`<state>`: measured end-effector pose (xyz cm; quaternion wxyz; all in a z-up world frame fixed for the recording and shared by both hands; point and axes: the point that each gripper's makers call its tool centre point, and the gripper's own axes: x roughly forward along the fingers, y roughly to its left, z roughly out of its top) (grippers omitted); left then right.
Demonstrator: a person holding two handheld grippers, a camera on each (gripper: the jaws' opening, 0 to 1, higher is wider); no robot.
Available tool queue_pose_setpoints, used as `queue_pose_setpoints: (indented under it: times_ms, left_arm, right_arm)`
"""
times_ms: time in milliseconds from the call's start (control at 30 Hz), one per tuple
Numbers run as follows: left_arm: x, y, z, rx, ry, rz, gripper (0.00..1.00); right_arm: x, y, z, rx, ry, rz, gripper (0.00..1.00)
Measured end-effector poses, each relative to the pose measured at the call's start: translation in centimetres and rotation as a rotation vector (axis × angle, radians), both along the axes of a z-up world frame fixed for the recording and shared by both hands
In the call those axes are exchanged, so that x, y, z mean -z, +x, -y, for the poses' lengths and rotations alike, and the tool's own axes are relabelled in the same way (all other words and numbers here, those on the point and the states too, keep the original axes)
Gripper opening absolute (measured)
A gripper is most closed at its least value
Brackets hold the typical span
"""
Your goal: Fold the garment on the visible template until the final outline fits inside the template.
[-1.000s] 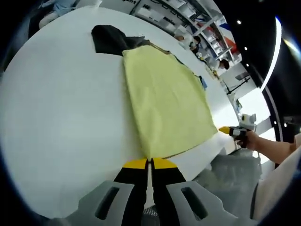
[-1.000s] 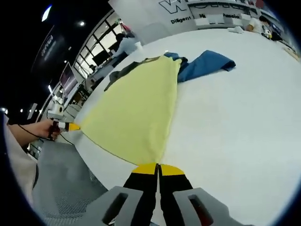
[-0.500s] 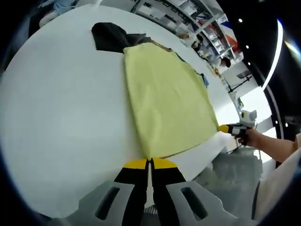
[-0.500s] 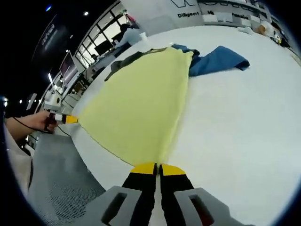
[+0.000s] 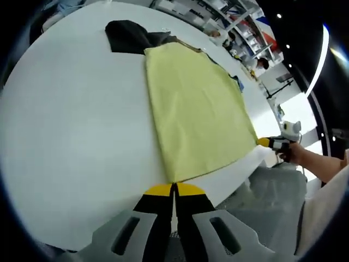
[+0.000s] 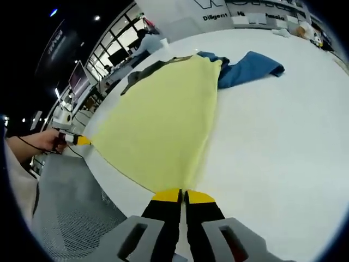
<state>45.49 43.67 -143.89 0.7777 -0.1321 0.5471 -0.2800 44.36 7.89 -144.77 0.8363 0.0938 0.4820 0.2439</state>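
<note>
Tension has grown: I've drawn the yellow garment (image 5: 193, 109) flatter across the white table (image 5: 71, 136) since a second ago. My left gripper (image 5: 174, 189) and right gripper (image 6: 183, 195) stay clamped on its near corners, so folding comes next, I judge.

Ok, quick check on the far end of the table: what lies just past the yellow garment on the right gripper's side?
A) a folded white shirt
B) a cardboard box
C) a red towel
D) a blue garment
D: in the right gripper view a blue garment lies crumpled on the white table beside the far end of the yellow garment, on the side that the right gripper holds.
</note>
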Motion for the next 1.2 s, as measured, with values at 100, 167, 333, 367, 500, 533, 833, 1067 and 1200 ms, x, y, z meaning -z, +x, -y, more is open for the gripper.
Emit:
queue_pose_setpoints:
  times_ms: [100, 167, 333, 367, 500, 533, 833, 1067, 1200]
  left_arm:
    - [-0.1, 0.0, 0.0, 0.001, -0.008, -0.001, 0.0]
    - [-0.1, 0.0, -0.1, 0.002, -0.004, 0.0, 0.0]
    - [-0.6, 1.6, -1.0, -0.058, 0.012, 0.068, 0.01]
    - [-0.5, 1.6, -0.9, -0.062, 0.007, 0.06, 0.03]
    - [-0.1, 1.6, -0.1, -0.06, -0.001, 0.034, 0.11]
    - [0.0, 1.6, 0.2, -0.056, 0.001, 0.036, 0.14]
    - [0.9, 1.5, 1.1, 0.028, 0.08, 0.034, 0.01]
    - [0.9, 1.2, 0.1, -0.009, 0.074, -0.003, 0.01]
    - [0.8, 1.0, -0.1, -0.022, 0.064, -0.007, 0.01]
  right_arm:
    - [0.0, 0.2, 0.2, 0.016, 0.001, 0.001, 0.0]
    - [0.0, 0.1, 0.1, 0.011, 0.005, 0.0, 0.0]
    - [0.0, 0.1, 0.2, 0.02, 0.011, 0.001, 0.0]
    - [0.0, 0.1, 0.2, 0.02, 0.011, 0.002, 0.0]
    - [0.0, 0.0, 0.1, 0.022, 0.012, -0.001, 0.0]
    - [-0.1, 0.0, 0.1, 0.021, 0.015, 0.003, 0.0]
    - [0.1, 0.0, 0.3, 0.007, -0.008, 0.007, 0.0]
    - [0.1, 0.0, 0.7, -0.003, -0.033, 0.02, 0.0]
    - [0.1, -0.2, 0.7, 0.009, -0.023, 0.002, 0.0]
